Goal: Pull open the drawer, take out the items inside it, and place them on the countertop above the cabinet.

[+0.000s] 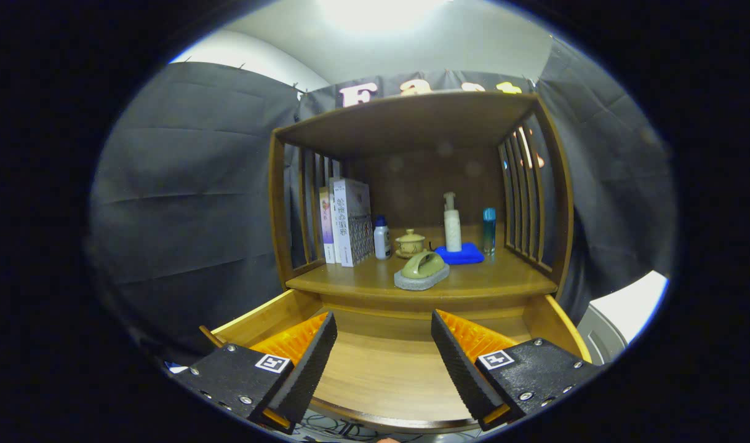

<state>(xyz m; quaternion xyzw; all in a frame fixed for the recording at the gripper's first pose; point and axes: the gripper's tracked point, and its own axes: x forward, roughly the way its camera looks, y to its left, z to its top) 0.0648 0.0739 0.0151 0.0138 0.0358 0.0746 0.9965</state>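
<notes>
Dark cloth walls close in the booth on both sides, and right in the middle stands the brown wooden cabinet (411, 123) with slatted sides and a roofed shelf. Down low, the wooden drawer (387, 375) is pulled out toward us, its pale board bottom showing bare between and ahead of the fingers. The gripper (384, 363) hangs over that drawer, fingers spread wide, grasping nothing at all.

Up on the surface (491, 280) above the drawer, near its front edge, sits the green-handled scrubbing brush on a grey sponge base (421, 271), lying flat and well beyond the fingertips. Just behind it, a small yellow-green lidded ceramic pot (410, 242) rests on its saucer. To the right of that, a folded blue cloth (467, 253) carries a white pump bottle (452, 224), standing upright on it. A slim blue-capped clear bottle (489, 231) stands just beside the cloth, close to the right slats. Over on the left, a row of upright white boxes (350, 221) leans against the left slats, and a small white bottle with a dark blue cap (382, 239) stands right next to them.
</notes>
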